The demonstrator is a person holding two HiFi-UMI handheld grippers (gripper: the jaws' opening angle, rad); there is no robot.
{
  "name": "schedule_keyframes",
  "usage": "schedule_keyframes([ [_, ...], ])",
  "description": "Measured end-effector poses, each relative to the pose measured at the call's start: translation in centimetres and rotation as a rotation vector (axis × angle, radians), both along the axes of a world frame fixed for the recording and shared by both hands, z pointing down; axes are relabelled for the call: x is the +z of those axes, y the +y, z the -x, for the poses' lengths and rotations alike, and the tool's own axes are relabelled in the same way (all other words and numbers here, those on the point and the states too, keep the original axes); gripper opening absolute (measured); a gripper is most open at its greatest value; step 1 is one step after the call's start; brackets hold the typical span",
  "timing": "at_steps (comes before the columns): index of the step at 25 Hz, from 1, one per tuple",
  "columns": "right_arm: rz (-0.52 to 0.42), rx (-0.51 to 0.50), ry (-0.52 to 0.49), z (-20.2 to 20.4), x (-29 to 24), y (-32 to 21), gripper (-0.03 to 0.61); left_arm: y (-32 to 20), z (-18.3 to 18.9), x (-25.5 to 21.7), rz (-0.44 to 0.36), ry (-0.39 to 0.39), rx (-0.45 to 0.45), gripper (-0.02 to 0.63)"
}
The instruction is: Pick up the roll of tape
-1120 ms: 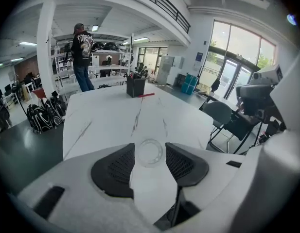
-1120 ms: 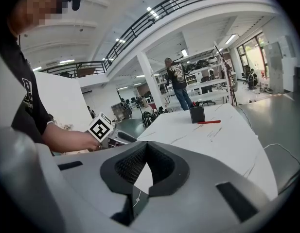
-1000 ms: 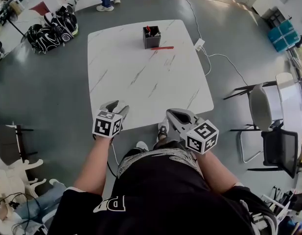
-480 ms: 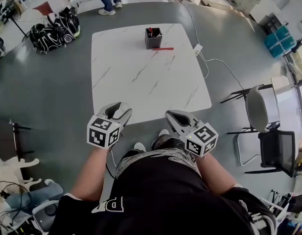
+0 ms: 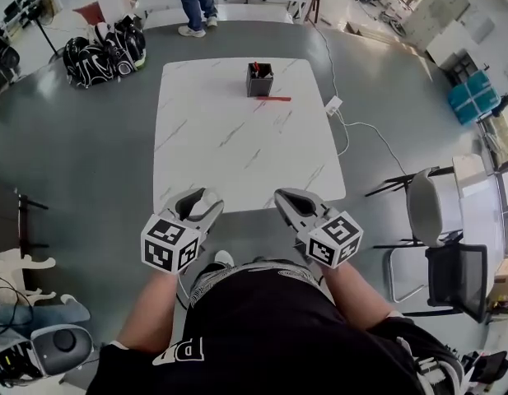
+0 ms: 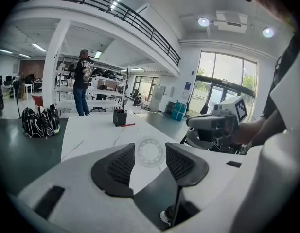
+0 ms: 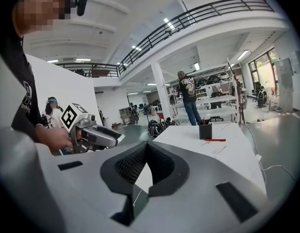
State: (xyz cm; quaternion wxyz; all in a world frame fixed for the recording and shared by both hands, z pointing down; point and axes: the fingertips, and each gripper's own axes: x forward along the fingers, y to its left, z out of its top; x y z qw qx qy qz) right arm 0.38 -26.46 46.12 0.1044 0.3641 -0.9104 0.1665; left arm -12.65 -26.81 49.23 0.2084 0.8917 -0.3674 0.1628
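Pickup not yet done: left gripper wide open and empty, tape roll just ahead of its jaws, right gripper closed, empty.

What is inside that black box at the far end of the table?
A red tip pokes out of the top of the black box; its walls cover whatever else it holds.

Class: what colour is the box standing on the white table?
The box is black, seen best in the head view.
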Motion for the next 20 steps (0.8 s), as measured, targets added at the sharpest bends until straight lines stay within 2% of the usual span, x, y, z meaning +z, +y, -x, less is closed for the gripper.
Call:
schedule_keyframes([
  [7, -0.039, -0.029, 0.000, -3.3, -2.2, 2.1, 0.003, 1.9, -2.9, -2.5, -0.039, 0.026, -0.052, 0.209],
  [12, -0.026, -0.037, -0.004, -5.5, -2.1, 3.9, 0.003, 3.5, -4.8, -3.3, -0.054, 0.019, -0.082, 0.209],
  [20, -0.015, -0.042, -0.017, -7.3, -1.8, 5.1, 0.004, 4.5, -6.6, -4.0, -0.064, -0.003, -0.075, 0.209],
])
